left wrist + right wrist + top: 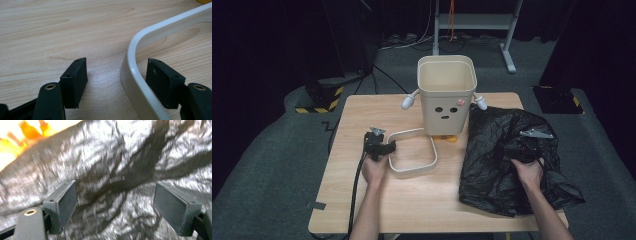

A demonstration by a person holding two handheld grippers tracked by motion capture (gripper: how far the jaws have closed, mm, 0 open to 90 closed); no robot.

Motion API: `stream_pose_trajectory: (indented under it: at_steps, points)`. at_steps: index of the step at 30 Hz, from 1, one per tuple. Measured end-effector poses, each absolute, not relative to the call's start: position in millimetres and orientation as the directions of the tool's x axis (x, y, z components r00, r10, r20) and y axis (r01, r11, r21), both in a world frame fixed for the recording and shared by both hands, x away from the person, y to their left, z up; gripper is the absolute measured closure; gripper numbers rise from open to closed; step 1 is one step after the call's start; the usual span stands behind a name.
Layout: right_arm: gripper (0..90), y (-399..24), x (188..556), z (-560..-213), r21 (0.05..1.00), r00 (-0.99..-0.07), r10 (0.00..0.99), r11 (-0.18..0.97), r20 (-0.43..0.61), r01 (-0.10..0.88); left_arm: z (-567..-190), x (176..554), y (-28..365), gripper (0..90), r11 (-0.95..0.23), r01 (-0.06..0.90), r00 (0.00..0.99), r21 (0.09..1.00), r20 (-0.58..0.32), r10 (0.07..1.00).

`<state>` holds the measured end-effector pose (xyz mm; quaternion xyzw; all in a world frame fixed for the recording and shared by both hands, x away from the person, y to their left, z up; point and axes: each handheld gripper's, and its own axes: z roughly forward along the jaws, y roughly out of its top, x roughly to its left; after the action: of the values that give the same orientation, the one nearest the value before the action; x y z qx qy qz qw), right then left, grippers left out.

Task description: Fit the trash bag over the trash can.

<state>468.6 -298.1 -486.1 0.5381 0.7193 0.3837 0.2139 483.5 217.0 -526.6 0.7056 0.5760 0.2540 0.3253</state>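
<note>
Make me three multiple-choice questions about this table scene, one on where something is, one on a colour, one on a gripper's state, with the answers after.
1. Where does the black plastic bag lie?
A. inside the bin
B. on the table's right side
C. on the floor

2. What colour is the loose rim frame lying on the table?
A. off-white
B. red
C. blue

3. How does the left gripper stand at the frame?
A. shut tight on it
B. open, one jaw on each side of the frame's wall
C. far away from it

Answers: 1 B, the high view shows the bag spread to the right of the beige bin. 2 A, it matches the bin's pale tone. 3 B, the left gripper view shows gaps between the pads and the wall.
</note>
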Motion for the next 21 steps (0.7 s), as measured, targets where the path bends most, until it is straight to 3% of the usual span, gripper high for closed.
stream_pose_trajectory:
  at_steps: [21]
  points:
    - [12.7, -274.8, 519.0, -462.2, 0.782, -0.284, 0.949, 0.075, 0.135, 0.619, -526.6, 485.2, 217.9, 33.5, -0.118, 0.647, 0.206, 0.754, -0.024, 0.978]
